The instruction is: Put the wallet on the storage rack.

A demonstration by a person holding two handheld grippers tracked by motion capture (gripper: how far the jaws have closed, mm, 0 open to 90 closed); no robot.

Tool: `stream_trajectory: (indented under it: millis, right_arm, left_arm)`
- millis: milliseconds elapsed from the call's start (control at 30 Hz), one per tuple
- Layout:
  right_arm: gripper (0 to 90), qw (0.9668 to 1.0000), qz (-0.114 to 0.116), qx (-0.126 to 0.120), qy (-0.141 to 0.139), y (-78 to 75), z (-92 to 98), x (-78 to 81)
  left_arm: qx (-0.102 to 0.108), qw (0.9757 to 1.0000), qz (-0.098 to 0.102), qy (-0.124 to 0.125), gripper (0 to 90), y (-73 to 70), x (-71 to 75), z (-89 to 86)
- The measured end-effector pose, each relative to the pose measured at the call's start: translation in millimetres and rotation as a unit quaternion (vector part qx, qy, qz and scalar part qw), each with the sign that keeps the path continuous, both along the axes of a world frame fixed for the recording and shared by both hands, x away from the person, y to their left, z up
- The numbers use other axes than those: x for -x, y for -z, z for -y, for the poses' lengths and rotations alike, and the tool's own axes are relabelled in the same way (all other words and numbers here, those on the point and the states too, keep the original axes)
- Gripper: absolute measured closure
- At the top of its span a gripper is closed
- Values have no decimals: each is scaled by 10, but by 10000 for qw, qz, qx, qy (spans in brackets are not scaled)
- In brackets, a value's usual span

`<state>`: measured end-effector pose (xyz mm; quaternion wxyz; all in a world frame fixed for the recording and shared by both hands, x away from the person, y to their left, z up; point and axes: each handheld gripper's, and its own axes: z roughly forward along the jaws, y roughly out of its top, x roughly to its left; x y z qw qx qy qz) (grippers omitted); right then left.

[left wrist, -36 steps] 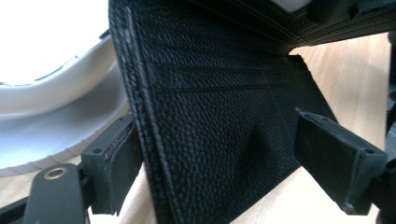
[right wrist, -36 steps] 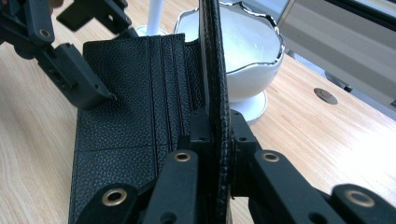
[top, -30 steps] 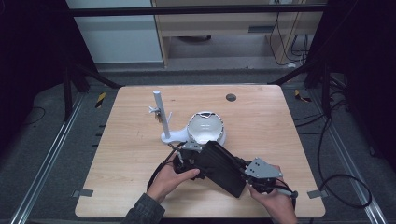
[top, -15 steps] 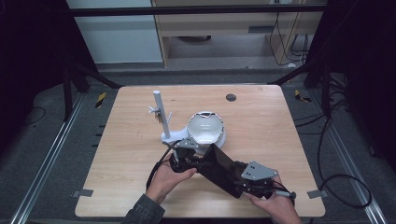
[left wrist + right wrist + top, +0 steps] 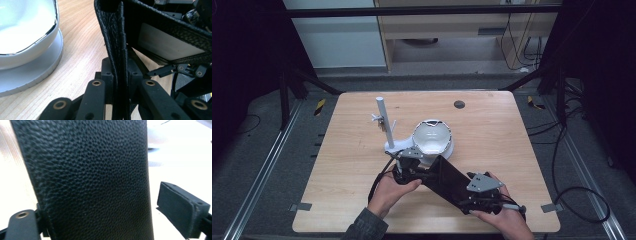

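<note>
High view is showing the case (image 5: 447,179) hanging just over the table (image 5: 352,150), near the white bowl (image 5: 432,137). Left gripper (image 5: 409,172) has just been clamping onto its edge while the right gripper (image 5: 482,197) is letting go, jaws spreading, so a handover's likely. Left gripper view is catching the pinched seam (image 5: 120,62); right gripper view is showing the leather with a gap before one pad (image 5: 181,207).

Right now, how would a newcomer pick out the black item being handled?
On the wooden table, look just in front of the white bowl-shaped stand. The flat black leather case spans both hand-held grippers; its dark pebbled grain stands apart from the white pieces.
</note>
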<state>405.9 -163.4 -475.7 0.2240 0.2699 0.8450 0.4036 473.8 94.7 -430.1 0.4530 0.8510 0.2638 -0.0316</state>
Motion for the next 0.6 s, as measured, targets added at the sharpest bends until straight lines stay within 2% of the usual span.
stream_trajectory:
  millis: [33,200,267,300,367,433,467,500,533,600]
  right_arm:
    - [84,9999,-118,33,-14,19,6,-5]
    - [58,9997,-235,-11,-45,41,31,1]
    - [57,9996,-291,-37,-36,49,74,-1]
    - [57,9996,-291,-37,-36,49,74,-1]
    - [58,9993,-353,-100,9,56,127,-18]
    - [59,9991,-412,-131,54,65,157,-30]
    - [59,9991,-412,-131,54,65,157,-30]
    - [63,9987,-467,-140,138,83,200,-53]
    - [64,9987,-474,-123,171,88,216,-61]
    - [65,9983,-514,-123,227,93,232,-68]
  left_arm:
    - [10,10000,32,-8,803,-29,4,-21]
    - [-25,9998,213,-59,808,-163,20,-70]
    - [-65,9990,416,-178,810,-337,28,-113]
    - [-65,9990,416,-178,810,-337,28,-113]
    - [-377,9969,633,-273,810,-526,16,-136]
    - [-543,9953,733,-314,811,-648,8,-149]
    - [-543,9953,733,-314,811,-648,8,-149]
    - [-618,9944,798,-328,811,-765,2,-167]
    - [-618,9944,798,-328,811,-765,2,-167]
    - [-643,9936,863,-340,811,-894,8,-181]
